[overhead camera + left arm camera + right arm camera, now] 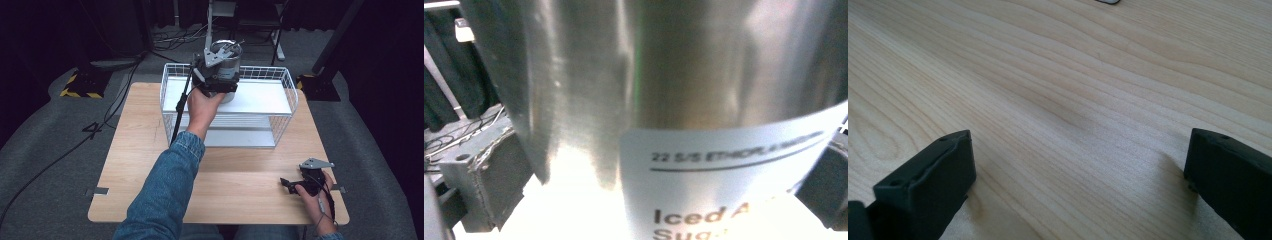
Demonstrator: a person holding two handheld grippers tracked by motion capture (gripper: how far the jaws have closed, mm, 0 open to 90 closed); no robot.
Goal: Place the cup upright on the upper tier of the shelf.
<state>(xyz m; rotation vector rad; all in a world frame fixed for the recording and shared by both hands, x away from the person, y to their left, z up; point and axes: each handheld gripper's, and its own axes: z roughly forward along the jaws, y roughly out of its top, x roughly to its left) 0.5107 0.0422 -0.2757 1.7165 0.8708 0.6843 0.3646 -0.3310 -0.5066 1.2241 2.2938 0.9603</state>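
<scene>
Claw on the left clamps a shiny labelled steel cup above the white wire rack's top shelf; right claw rests wide open, empty, near the wooden surface's front right corner.

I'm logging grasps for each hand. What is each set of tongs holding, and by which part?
The left tongs grip the steel cup across its lower side wall, at the white label, above the wire rack. The right tongs stand open over the table, holding nothing.

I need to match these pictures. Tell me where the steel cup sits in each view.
High view: steel cup at top centre, on the wire rack's upper shelf, by the left gripper.
Left gripper view: cup close up, white label low.
Right gripper view: not in it.
Shared landmark: wooden table.
</scene>
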